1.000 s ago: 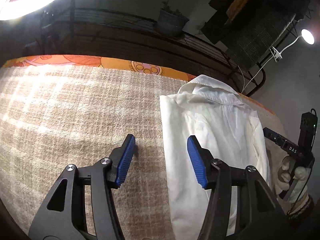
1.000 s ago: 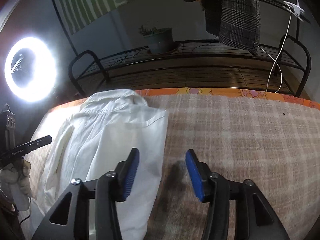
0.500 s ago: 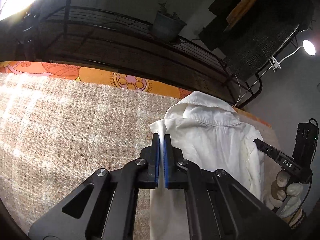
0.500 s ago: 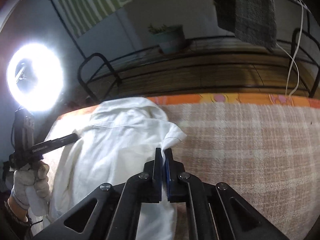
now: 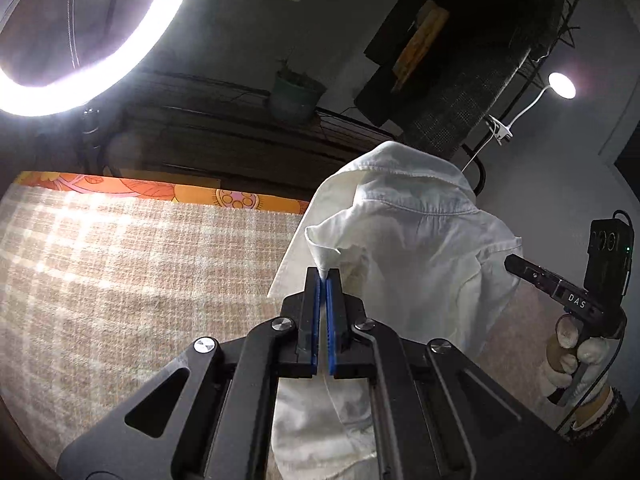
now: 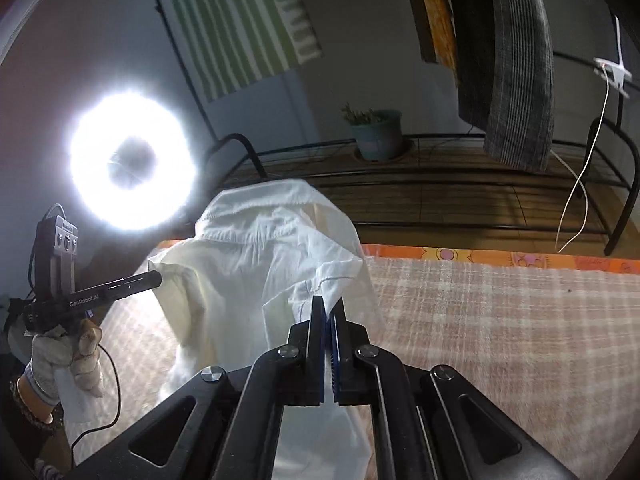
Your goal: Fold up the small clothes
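Both grippers, open a sec ago, now clamp the white shirt [image 5: 416,248]: left gripper [image 5: 324,276] & right gripper [image 6: 330,306] each pinch a side edge, lifting it off the plaid blanket [image 5: 140,264]. Fold likely starting.

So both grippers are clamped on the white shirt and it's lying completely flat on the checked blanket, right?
Not quite. The left gripper and right gripper are each clamped on the white shirt, but it is not flat: both wrist views show its gripped end raised off the checked blanket, bunched and draping down.
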Available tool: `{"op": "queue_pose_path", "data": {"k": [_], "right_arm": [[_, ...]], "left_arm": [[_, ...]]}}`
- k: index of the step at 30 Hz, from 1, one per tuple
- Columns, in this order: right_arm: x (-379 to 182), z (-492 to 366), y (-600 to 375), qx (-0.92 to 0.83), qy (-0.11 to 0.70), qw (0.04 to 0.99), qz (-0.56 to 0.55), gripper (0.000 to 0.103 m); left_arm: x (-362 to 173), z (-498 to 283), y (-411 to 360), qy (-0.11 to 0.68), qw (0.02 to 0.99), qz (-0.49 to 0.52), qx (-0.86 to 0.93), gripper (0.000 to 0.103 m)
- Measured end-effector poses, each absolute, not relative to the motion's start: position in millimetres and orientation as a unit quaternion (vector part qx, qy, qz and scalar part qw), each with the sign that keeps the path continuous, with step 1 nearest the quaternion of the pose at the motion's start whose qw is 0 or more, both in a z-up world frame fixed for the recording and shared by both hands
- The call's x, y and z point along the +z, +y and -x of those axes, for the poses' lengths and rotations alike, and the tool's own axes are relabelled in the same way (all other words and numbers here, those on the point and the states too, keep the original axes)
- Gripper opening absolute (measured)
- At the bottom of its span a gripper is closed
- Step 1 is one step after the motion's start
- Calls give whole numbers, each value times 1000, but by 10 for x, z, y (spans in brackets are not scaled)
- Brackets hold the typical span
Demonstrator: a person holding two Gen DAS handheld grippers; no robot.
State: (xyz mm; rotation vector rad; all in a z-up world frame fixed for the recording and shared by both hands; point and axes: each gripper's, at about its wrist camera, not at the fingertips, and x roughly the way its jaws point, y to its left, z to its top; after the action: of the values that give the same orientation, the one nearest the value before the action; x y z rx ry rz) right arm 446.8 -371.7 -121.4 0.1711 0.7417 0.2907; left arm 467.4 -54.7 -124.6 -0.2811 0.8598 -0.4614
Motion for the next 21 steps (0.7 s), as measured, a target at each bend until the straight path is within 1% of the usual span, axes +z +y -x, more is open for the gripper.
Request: {"op": "queue_pose_path", "data": {"k": [4,11,16,21], "right_arm": [[-1066,-4213,-3695,143,355,921,-73,0],[-921,-3728,-3600,145,351,923,-54,0],[-895,-3353,-3534,147,353,923,-37,0],[-943,-3018,-3520,148,359,921,-25,0]], "left_arm": [[-1043,-4337,-489,401,880,131,-218,0],[-838,-3773,-382,392,885,127,-218,0],[-773,-3354,-376,389,888,109,-221,0],[-846,-2980,-416,397,885,89,-225,0]]}}
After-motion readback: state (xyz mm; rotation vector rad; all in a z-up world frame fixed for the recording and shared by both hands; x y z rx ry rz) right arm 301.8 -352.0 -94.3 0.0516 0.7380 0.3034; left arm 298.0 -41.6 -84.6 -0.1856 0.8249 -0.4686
